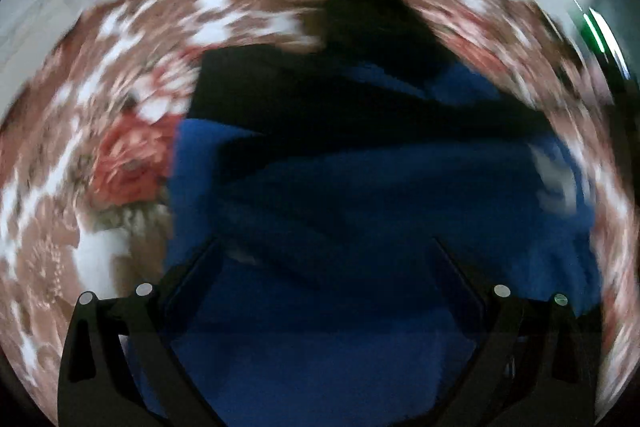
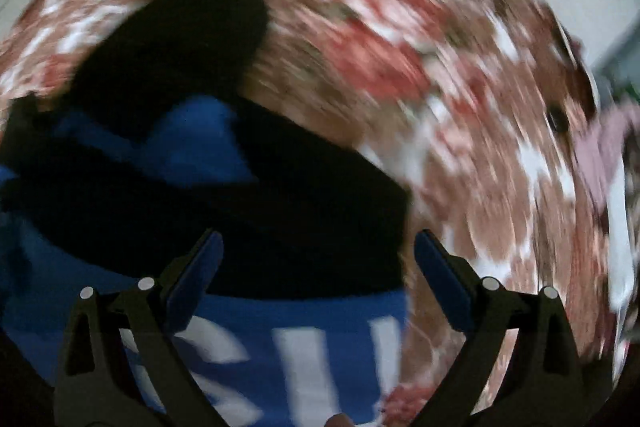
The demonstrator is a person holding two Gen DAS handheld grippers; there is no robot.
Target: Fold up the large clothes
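On the floral bedspread (image 2: 460,155): a blue and black garment (image 1: 360,207) laid out, both views blurred.
The left gripper (image 1: 326,247) and right gripper (image 2: 318,247) are held wide open above it, nothing grasped; white lettering (image 2: 304,367) is seen below the right one.

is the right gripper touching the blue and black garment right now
Cannot tell. In the right wrist view the right gripper is open over the blue and black garment, but blur hides any contact or gap.
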